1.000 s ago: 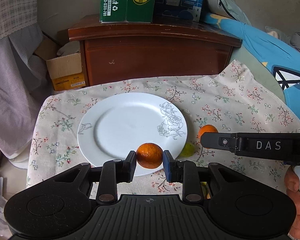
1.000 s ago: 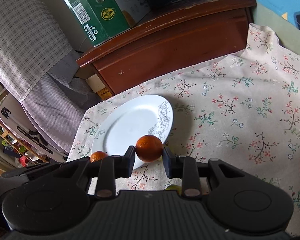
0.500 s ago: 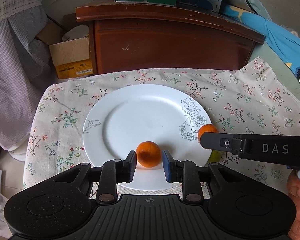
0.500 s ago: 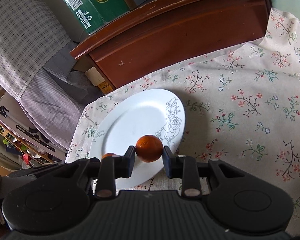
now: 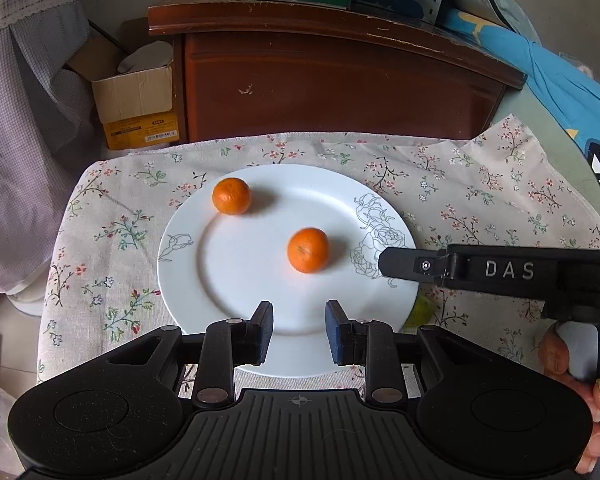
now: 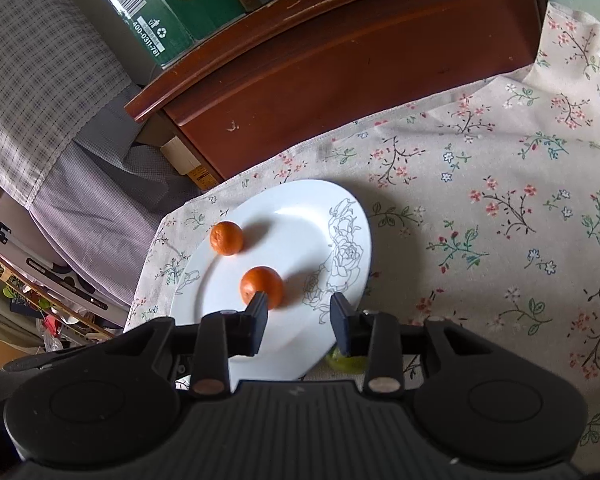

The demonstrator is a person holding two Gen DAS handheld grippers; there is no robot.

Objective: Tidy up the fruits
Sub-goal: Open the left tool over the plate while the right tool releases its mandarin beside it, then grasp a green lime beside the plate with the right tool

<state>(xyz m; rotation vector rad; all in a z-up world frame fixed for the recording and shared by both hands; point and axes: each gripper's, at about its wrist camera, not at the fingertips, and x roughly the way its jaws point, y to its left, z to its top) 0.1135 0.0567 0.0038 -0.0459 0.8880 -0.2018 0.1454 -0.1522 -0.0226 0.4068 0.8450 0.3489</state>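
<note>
Both tools [image 5: 298,330] [image 6: 296,322] spread, empty, right opening; two round, seemingly dimpled oranges [image 5: 308,250] [image 5: 231,196] on glossy plate [image 5: 228,280].

Two orange fruits [image 5: 231,195] [image 5: 308,249]; white plate [image 5: 236,280] with grey line-drawn roses; beige cloth [image 5: 460,184] strewn with small flower sprigs; green box [image 6: 172,8].

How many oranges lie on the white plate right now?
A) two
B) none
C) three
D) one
A: two oranges, one near the far left rim and one near the middle, lie on the plate, free of both grippers.
</note>
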